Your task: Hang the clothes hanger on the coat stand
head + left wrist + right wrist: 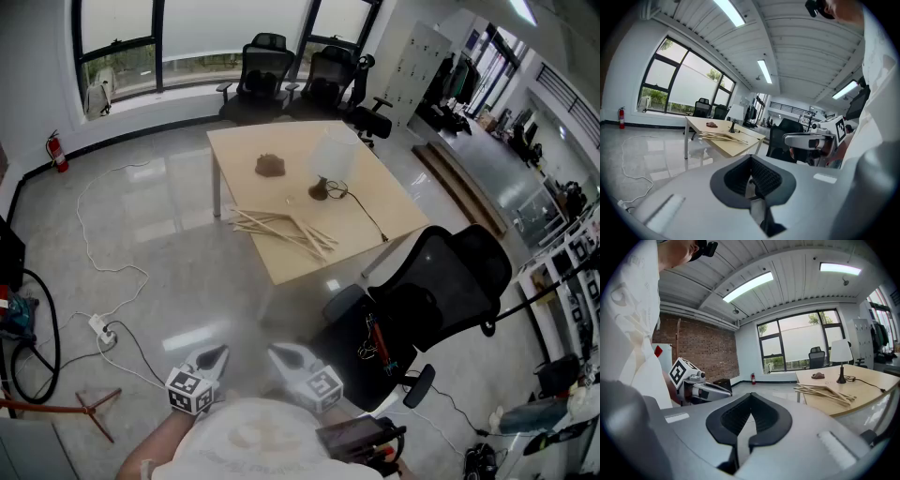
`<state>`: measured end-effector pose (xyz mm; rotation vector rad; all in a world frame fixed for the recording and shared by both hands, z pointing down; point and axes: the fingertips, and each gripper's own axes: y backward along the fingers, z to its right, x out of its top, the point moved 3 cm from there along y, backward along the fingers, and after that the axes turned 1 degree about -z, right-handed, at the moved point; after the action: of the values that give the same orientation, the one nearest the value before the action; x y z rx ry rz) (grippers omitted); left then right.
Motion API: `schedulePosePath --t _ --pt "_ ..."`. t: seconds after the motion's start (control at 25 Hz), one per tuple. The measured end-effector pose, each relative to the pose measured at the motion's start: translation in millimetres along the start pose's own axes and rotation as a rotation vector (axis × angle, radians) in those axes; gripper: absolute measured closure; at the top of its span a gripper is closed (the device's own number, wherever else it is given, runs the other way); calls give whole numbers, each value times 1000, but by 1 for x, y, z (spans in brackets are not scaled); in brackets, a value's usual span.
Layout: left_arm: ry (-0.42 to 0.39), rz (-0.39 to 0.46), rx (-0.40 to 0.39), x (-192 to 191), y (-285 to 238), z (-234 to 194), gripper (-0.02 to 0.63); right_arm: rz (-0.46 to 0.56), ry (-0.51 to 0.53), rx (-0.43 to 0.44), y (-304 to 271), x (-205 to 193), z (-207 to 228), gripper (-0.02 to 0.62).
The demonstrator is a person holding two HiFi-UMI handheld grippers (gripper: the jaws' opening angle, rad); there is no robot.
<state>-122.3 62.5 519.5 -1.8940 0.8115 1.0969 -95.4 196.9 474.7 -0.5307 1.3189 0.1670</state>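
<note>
Several wooden clothes hangers [281, 228] lie in a loose pile on the near part of the light wooden table [394, 211]. They show in the left gripper view [723, 136] and in the right gripper view [825, 391] too. Both grippers are held low, close to the person's body and well short of the table. My left gripper [218, 354] [751, 161] is shut with nothing in it. My right gripper [278, 352] [751, 399] is shut and empty as well. A reddish-brown pole with spread legs [89, 405] stands on the floor at the lower left.
On the table stand a white-shaded lamp [330, 164] with its cord and a small brown lump [271, 166]. A black office chair [441, 281] is right of me, and more chairs [262, 66] stand by the window. White cables and a power strip [101, 328] lie on the floor at left.
</note>
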Motion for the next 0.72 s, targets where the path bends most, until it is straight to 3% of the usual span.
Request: schedulePosePath --t 0.2,0.72 --pt "-4 9 -4 4 -3 -2 604 40 -6 -47 3 4 11 581" --pt "-28 9 -7 10 -9 -1 604 40 4 -63 6 -2 21 581"
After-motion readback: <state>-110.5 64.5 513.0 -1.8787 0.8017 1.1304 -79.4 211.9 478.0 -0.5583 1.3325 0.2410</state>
